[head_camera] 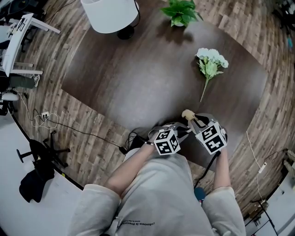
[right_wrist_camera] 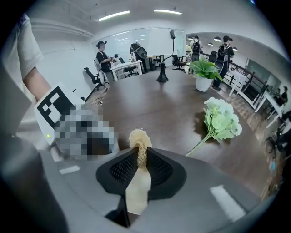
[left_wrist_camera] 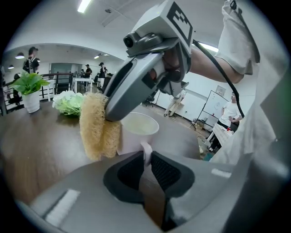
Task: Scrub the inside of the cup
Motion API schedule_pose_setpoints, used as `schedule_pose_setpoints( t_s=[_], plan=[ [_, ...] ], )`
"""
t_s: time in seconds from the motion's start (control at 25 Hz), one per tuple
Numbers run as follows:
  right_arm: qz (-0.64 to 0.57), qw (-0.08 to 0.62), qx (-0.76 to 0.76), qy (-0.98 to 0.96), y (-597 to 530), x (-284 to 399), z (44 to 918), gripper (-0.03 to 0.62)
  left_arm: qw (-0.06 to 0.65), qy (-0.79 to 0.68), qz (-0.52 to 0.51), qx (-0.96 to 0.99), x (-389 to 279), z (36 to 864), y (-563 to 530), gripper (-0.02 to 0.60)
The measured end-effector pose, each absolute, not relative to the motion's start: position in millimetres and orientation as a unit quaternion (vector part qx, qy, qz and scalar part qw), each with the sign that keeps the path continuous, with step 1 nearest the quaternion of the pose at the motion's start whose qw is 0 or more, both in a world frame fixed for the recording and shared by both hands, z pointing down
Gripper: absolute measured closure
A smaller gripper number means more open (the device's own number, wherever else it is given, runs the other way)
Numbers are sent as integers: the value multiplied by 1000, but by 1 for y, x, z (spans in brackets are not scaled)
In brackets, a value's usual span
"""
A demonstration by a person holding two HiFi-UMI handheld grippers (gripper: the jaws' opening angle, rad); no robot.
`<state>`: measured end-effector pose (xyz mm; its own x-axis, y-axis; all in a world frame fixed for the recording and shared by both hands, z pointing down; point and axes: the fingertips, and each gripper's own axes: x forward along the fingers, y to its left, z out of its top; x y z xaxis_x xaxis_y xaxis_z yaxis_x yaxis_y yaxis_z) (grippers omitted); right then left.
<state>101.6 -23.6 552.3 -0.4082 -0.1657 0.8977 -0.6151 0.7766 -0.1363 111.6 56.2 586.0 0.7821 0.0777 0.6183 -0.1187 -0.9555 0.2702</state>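
Item: open office room, plank floor point(head_camera: 258, 37) on all sides of the claws, with desks, chairs and standing people far beyond the jaws. Item: dark wooden table point(head_camera: 138, 78), broad and mostly bare, running forward from both claws. Item: white lamp point(head_camera: 110, 14), far ahead and to the left of the left claw. Item: potted plant point(head_camera: 180, 11), far ahead of the claws. Item: bunch of white flowers point(head_camera: 211, 60), lying flat, ahead of the right claw and well apart from it. Item: left claw point(left_wrist_camera: 146, 160), jaws pinching the handle point(left_wrist_camera: 146, 152) of the cup. Item: right claw point(right_wrist_camera: 140, 157), jaws clamped on a loofah scrubber. Item: pale cup point(left_wrist_camera: 136, 129), upright on the table just past the left jaws, mouth open and unentered. Item: loofah point(left_wrist_camera: 96, 132), hanging outside the cup wall, left of the rim; contact cannot be told. Step judged: the approach, with scrubbing not begun. Next move calls for lifting the loofah over the rim and down inside while the handle grip steadies the cup.
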Motion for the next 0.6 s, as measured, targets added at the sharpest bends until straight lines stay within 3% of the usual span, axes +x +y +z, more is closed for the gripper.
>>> schedule_pose_setpoints(
  t_s=[0.6],
  plan=[
    [247, 390, 285, -840, 13, 114, 525, 511, 139, -152, 318, 925, 105, 591, 38, 526]
  ],
)
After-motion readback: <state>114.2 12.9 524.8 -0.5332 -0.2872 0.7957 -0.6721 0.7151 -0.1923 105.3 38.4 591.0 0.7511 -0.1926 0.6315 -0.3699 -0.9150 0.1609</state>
